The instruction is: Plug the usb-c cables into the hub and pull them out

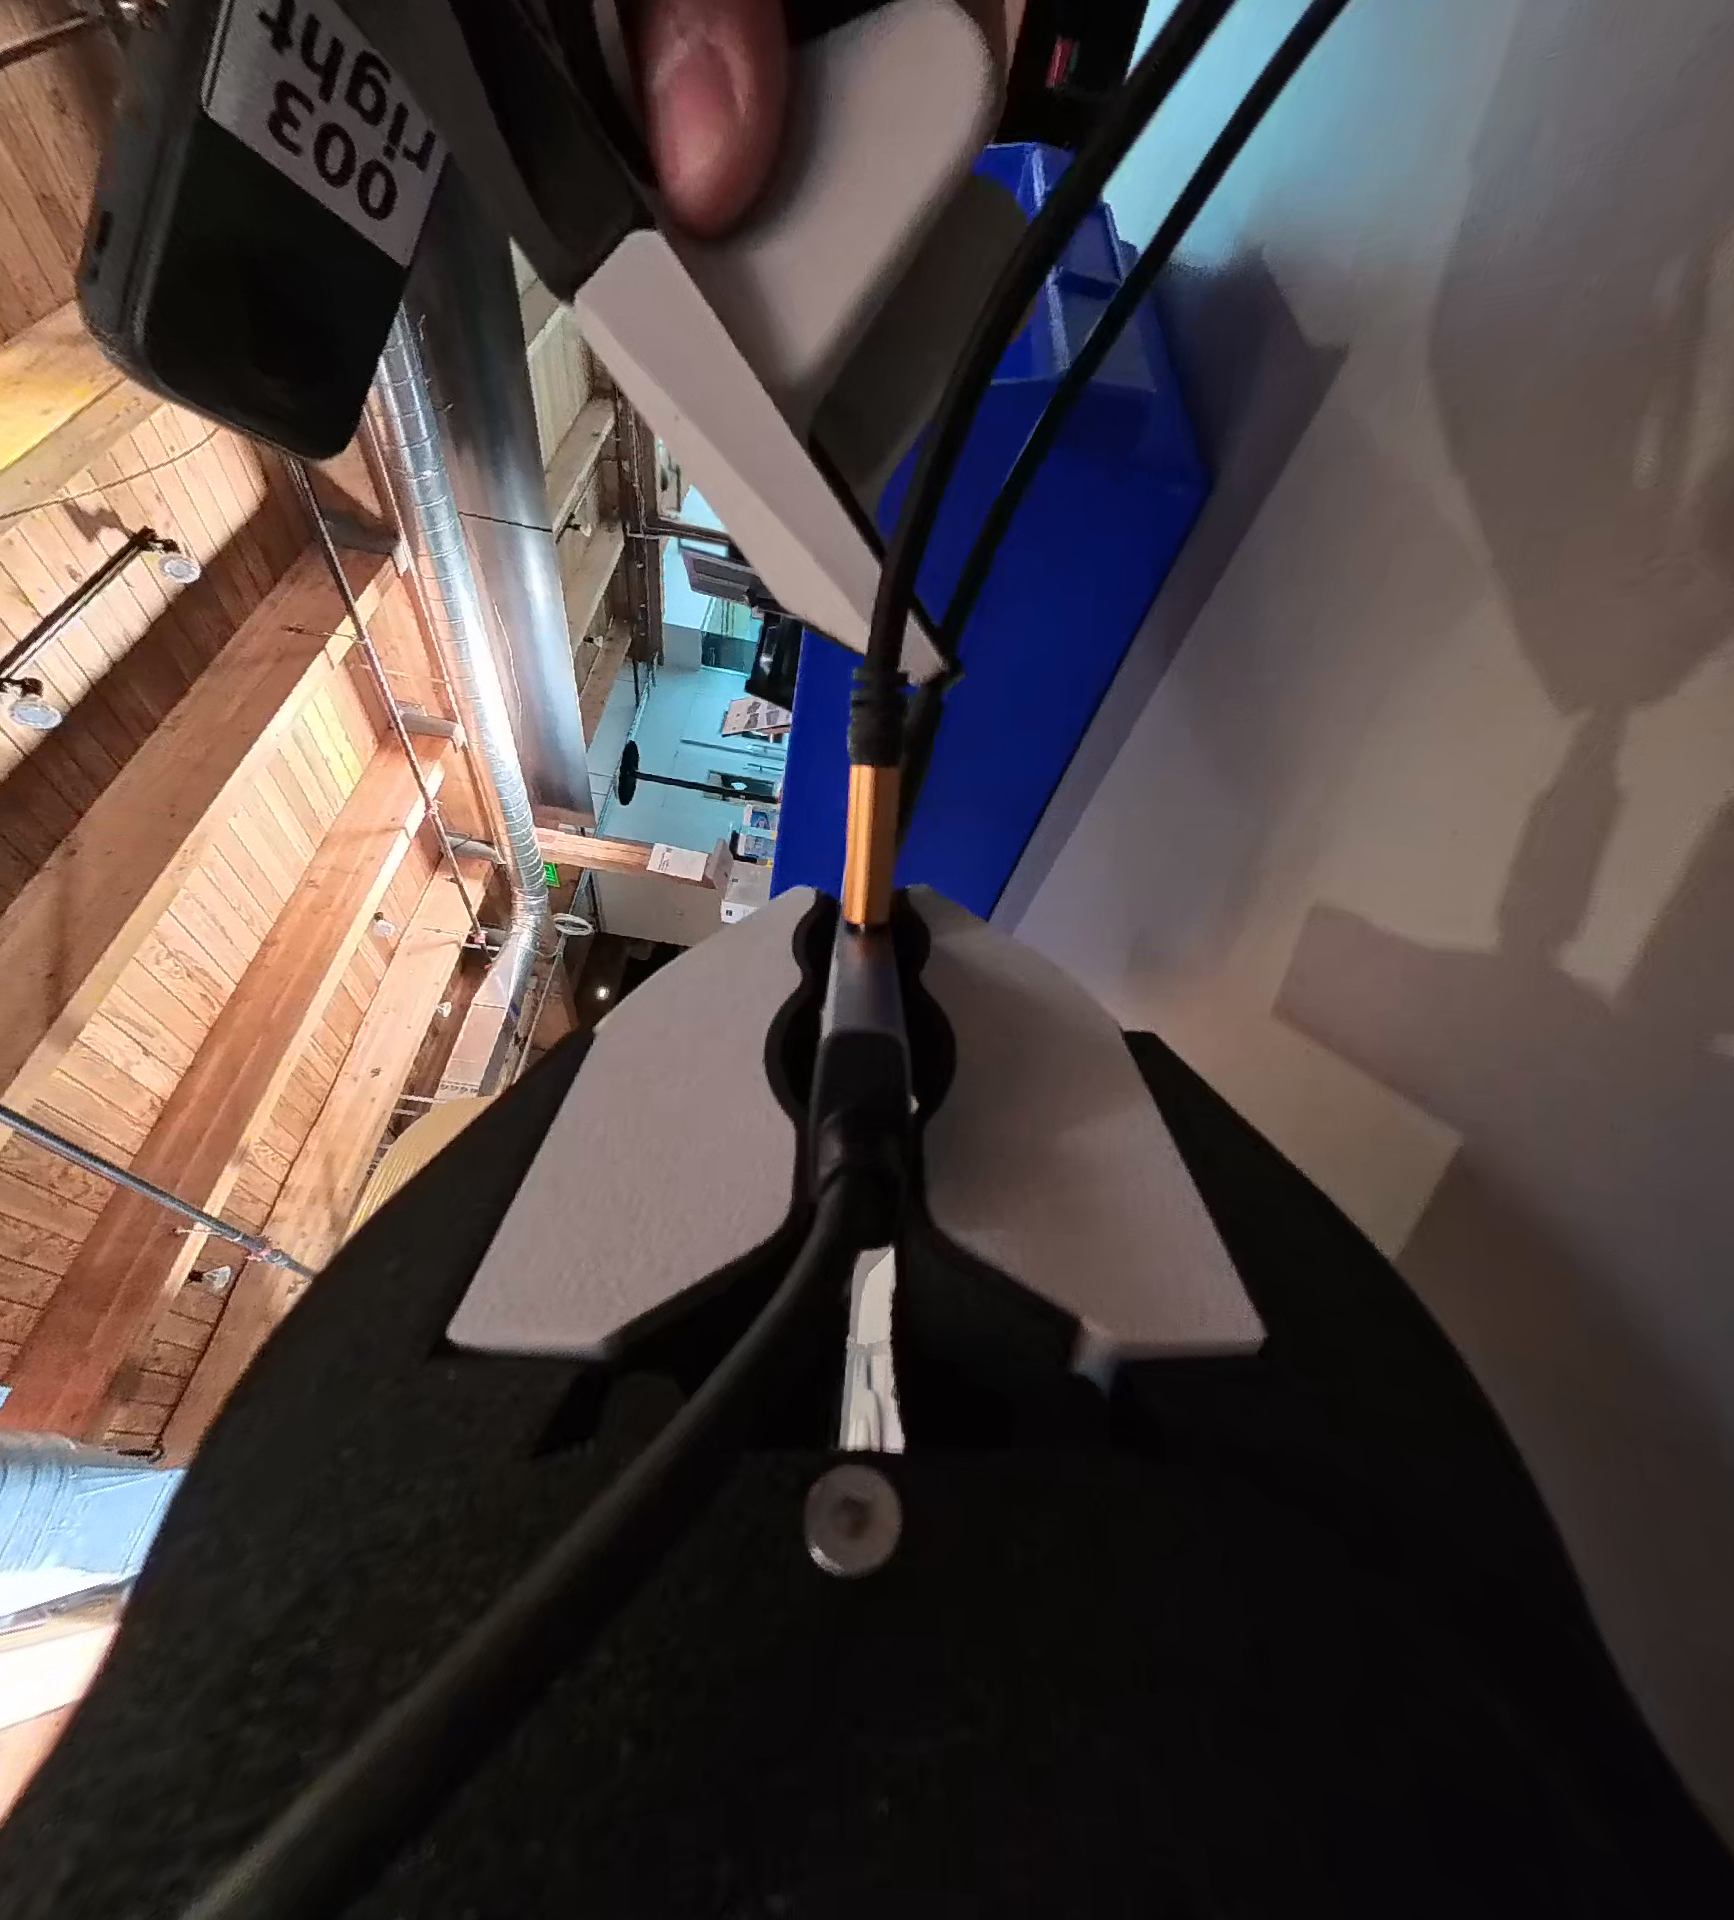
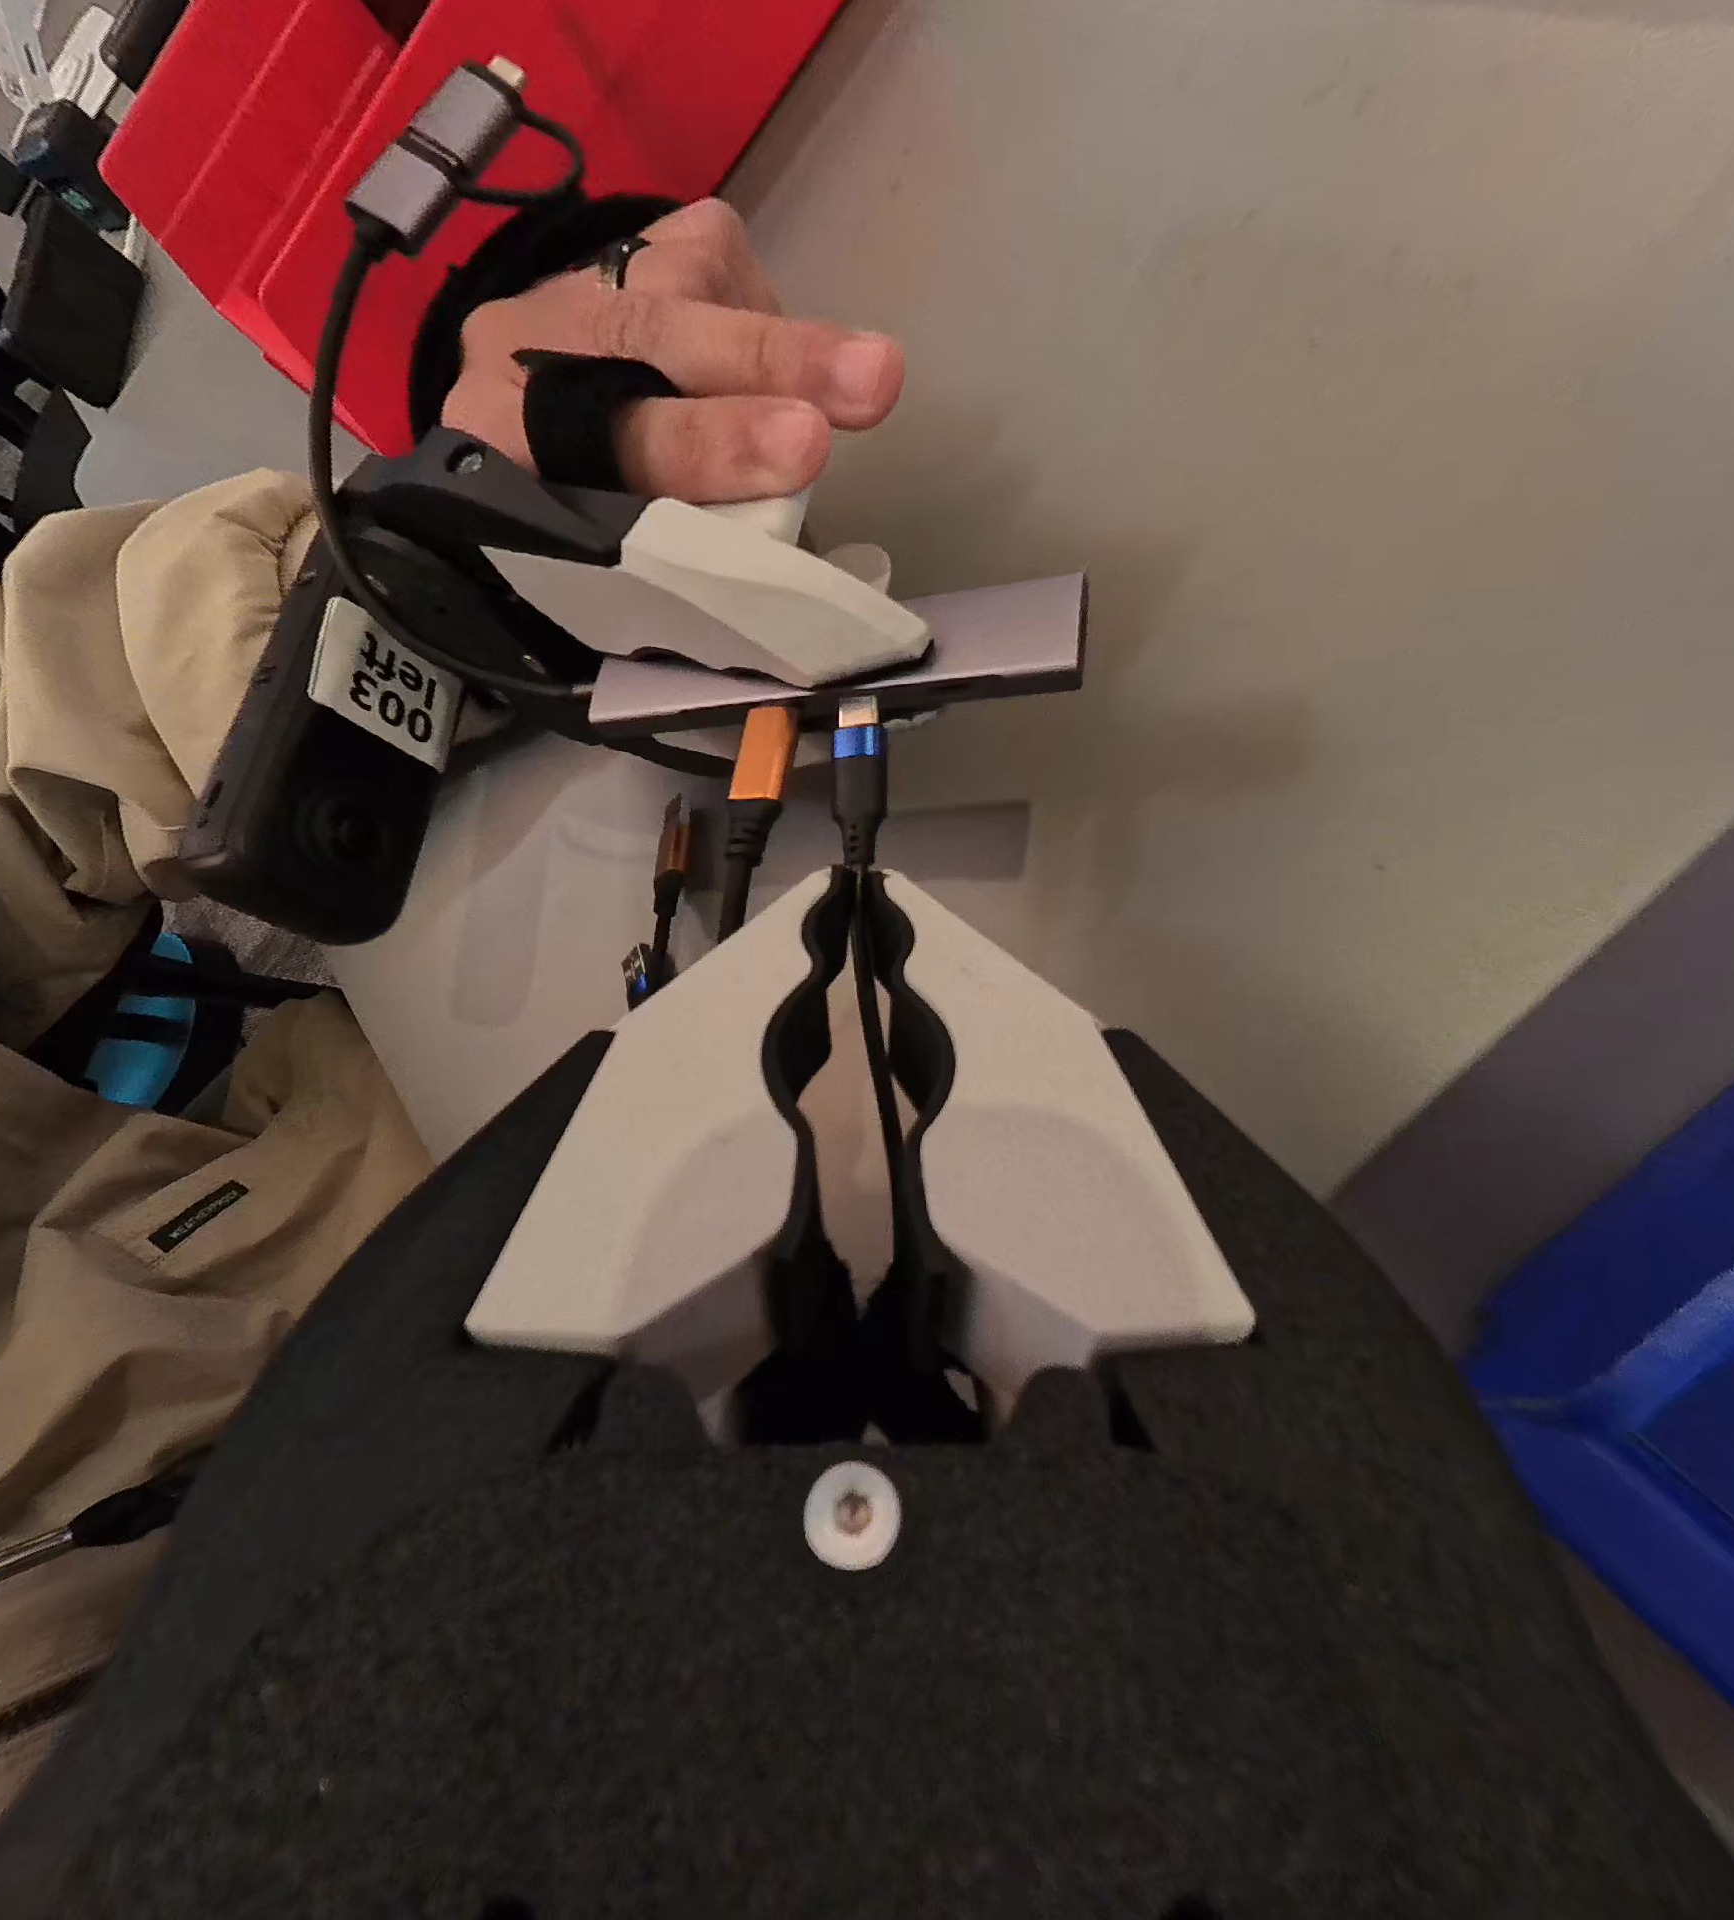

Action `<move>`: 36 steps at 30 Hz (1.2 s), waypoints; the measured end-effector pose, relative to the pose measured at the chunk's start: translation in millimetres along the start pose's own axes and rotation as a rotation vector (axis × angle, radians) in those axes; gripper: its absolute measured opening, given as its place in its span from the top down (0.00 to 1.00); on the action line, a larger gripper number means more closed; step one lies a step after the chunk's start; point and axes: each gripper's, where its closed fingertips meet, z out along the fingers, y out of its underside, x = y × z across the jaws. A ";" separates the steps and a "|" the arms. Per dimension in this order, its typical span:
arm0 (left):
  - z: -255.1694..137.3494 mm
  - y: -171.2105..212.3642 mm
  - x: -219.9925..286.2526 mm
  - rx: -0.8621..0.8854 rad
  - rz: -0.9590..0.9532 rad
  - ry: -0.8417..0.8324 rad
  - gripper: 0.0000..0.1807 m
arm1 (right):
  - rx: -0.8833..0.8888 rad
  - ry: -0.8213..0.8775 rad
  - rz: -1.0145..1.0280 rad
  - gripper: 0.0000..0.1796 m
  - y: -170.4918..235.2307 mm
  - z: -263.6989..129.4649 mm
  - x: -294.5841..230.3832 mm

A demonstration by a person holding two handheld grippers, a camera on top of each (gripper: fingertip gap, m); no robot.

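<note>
In the right wrist view my left gripper (image 2: 904,644) is shut on the flat grey hub (image 2: 1008,618) and holds it in the air. An orange-sleeved plug (image 2: 764,748) sits in the hub's edge. My right gripper (image 2: 858,878) is shut on the black cable just behind a blue-sleeved plug (image 2: 858,750). That plug's metal tip meets the hub's edge beside the orange one and still shows. In the left wrist view my left gripper (image 1: 863,904) clamps the hub (image 1: 858,1023) edge-on, and the orange plug (image 1: 868,842) sticks out ahead. My right gripper (image 1: 904,665) shows above it.
The hub's own lead ends in a grey adapter (image 2: 447,156) that hangs loose. Loose orange (image 2: 674,842) and blue (image 2: 634,971) plugs hang below. A red bin (image 2: 489,135) and a blue bin (image 2: 1673,1299) stand on the white table (image 2: 1362,416). A beige sleeve (image 2: 63,1143) is at the left. Less than 4 cm separates the two grippers' tips.
</note>
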 end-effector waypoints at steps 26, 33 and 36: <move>-0.8 4.4 -20.1 -0.114 -0.116 -0.077 0.95 | 0.375 0.218 -0.413 0.98 -33.3 -11.3 -8.6; -0.4 -8.0 -15.0 -0.081 -0.085 -0.050 0.95 | 0.405 0.149 -0.413 0.98 -31.0 -19.1 -15.3; 0.3 -5.0 -14.5 -0.099 -0.070 -0.053 0.95 | 0.362 0.147 -0.408 0.99 -27.4 -16.9 -12.9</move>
